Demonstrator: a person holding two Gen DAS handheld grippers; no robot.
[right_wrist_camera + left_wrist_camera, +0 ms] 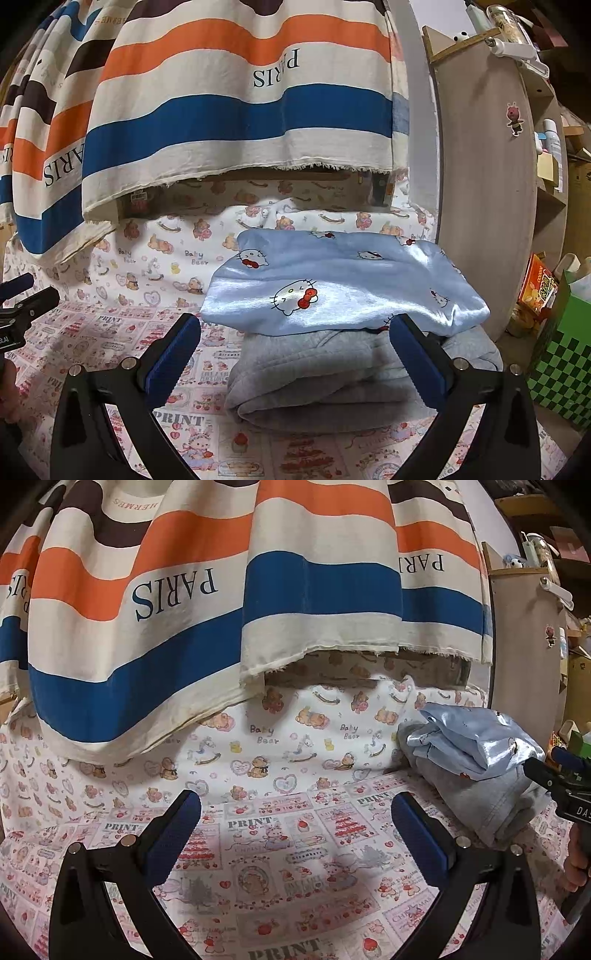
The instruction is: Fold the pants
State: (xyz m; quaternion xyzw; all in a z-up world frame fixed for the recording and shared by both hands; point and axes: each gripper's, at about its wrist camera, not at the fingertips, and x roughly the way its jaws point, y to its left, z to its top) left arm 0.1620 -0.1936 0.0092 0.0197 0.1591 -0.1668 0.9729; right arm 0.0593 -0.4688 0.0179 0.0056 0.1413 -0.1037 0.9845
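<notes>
Your view is filled at the far side by a big striped cloth (221, 602) in cream, orange, blue and brown, printed "PARIS", hanging down over the back edge of the surface. Below it spreads a patterned sheet (280, 834): bears and "Baby Bear" on the far half, pink "PRINT" panels on the near half. I cannot tell whether a bed or a tabletop lies under it. To the right stands a pale wooden shelf unit (484, 184) with a small sticker on its side panel.

On the right part of the sheet, just beside that unit, you have two folded garments stacked. The grey pants (317, 384) lie at the bottom, folded thick, and the light blue pants (343, 288) with a cat print rest flat on top of them.

Your right hand-held gripper (295, 354) is spread wide, holding nothing, its blue pads either side of the stack's near edge.

Your left hand-held gripper (295, 834) is also spread wide and empty, above bare sheet, well to the left of the stack.
</notes>
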